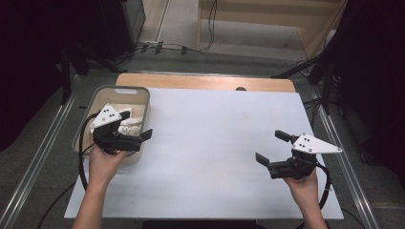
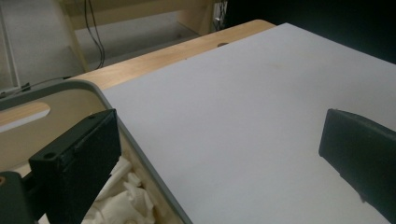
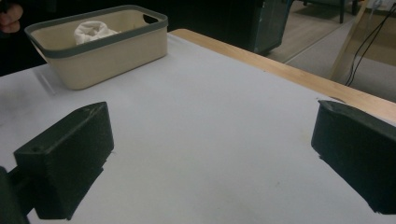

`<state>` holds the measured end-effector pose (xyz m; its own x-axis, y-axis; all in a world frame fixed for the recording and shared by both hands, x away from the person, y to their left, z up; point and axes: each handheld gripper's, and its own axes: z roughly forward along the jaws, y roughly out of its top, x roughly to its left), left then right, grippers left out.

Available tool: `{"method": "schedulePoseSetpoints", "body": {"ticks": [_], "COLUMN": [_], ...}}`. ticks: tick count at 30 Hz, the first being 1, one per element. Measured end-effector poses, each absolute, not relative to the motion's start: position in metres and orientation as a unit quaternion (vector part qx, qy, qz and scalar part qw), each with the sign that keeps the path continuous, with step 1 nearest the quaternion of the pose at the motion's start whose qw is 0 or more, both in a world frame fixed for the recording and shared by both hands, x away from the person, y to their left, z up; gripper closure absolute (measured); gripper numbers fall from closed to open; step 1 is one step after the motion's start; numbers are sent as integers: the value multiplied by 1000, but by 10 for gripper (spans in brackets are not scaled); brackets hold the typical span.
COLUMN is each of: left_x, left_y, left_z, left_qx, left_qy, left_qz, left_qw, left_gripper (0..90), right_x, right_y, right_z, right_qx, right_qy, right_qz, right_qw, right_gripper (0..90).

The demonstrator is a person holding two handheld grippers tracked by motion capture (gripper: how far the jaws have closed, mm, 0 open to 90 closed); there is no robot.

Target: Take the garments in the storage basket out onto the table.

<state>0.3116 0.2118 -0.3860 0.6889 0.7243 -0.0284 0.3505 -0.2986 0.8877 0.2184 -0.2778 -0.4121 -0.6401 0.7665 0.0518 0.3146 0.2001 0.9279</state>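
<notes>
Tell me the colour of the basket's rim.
Grey rim on a beige basket; clearest in the right gripper view.

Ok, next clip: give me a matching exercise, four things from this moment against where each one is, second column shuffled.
Things:
1. left gripper
2. right gripper
3. white cloth
4. basket

Places:
A. bunched inside the basket
B. at the table's left edge
C. open, over the basket's right rim
D. open, above the bare white sheet at the right

Pairs: 1-C, 2-D, 3-A, 4-B
</notes>
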Motion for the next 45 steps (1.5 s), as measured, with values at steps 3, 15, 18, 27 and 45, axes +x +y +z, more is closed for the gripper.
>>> {"method": "schedulePoseSetpoints", "body": {"ticks": [3,15,18,27,45], "left_x": [315,329,333,344,367], "left_y": [214,227,230,237,250], "left_z": [-385,-383,-383,-386,-391], "left_qx": [784,793,794,798,814], "left_qy": [348,364,368,380,398], "left_qz": [194,200,199,196,195], "left_qw": [475,446,441,423,375], "left_gripper": [0,0,0,0,0], "right_x": [218,218,218,218,218], "right_y": [-278,-279,-279,-280,-280], "right_z": [-412,-412,-412,-411,-412], "right_qx": [359,361,360,360,358], "right_qy": [744,744,744,743,746], "right_qz": [519,519,519,520,517], "right_qw": [219,218,218,218,219], "right_gripper": [0,0,0,0,0]}}
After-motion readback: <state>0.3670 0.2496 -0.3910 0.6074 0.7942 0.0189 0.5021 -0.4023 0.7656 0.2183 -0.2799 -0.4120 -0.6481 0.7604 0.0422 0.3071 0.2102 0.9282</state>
